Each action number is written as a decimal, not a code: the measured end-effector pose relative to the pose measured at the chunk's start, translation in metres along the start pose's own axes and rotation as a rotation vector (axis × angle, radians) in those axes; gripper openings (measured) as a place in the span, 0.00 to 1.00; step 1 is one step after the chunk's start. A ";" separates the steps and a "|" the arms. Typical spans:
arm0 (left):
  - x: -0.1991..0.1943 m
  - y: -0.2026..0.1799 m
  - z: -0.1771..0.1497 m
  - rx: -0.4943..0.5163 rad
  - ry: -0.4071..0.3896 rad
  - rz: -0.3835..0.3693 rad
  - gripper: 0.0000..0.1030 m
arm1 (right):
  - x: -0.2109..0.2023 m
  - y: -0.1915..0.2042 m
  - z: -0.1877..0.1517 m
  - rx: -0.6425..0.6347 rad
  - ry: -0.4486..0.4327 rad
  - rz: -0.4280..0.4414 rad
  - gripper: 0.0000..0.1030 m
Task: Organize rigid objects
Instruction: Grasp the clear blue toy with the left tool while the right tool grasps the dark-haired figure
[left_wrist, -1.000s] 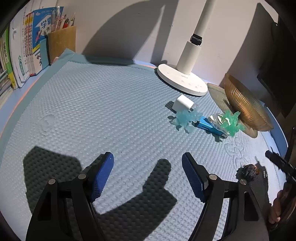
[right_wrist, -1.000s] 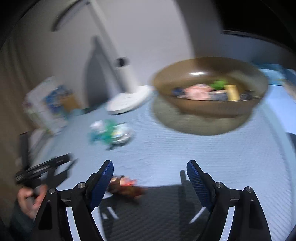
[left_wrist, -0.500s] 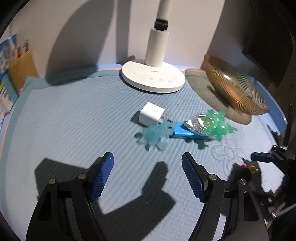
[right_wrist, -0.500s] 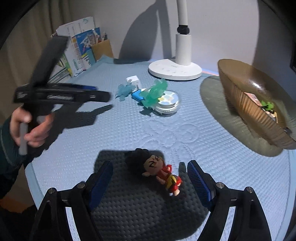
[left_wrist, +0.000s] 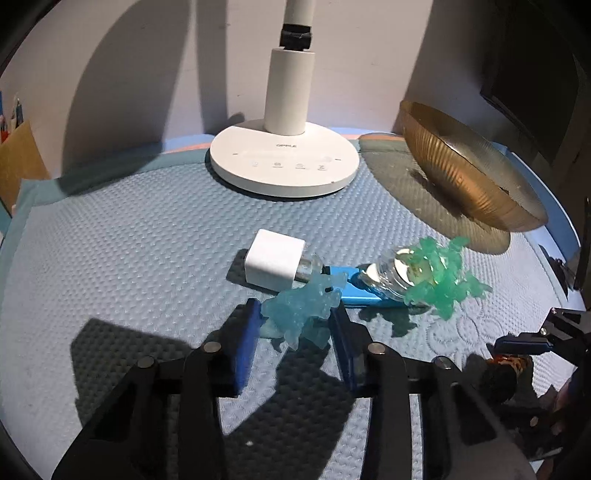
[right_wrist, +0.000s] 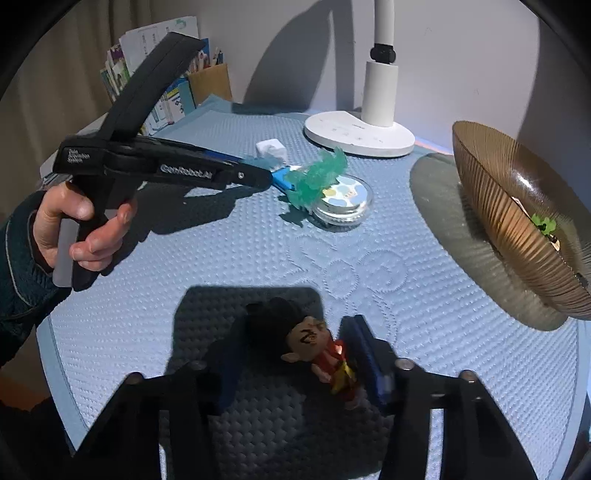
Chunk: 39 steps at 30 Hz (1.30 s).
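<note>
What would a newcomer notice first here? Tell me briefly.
First, the two grippers, each closing around a toy on the blue mat: the left gripper around a pale blue spiky figure, the right gripper around a red-clothed doll. Behind stand a white lamp base and, right of it, a ribbed amber bowl.

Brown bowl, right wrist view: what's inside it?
Inside the brown bowl, a small green piece and a pale item show near the rim. The near wall covers the rest.

Harsh overhead light, hard shadows, fisheye-warped edges.
</note>
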<state>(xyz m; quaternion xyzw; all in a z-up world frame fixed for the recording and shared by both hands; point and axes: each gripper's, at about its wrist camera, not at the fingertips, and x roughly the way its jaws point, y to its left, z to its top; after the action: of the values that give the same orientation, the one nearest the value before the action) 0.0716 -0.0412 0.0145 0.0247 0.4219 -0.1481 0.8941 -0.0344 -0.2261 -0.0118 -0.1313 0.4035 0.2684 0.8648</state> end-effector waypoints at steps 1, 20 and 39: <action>-0.002 -0.001 -0.001 0.004 -0.006 0.001 0.33 | -0.001 0.001 0.000 -0.003 -0.005 0.001 0.43; -0.051 -0.001 -0.050 -0.099 -0.076 -0.059 0.33 | -0.028 -0.016 -0.001 0.242 -0.091 0.006 0.32; -0.054 -0.008 -0.052 -0.061 -0.100 -0.040 0.33 | 0.030 -0.009 0.034 0.058 0.051 -0.119 0.44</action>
<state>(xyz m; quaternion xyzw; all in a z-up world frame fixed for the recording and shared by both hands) -0.0018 -0.0274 0.0233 -0.0186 0.3814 -0.1542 0.9113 0.0082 -0.2074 -0.0127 -0.1366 0.4246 0.2010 0.8722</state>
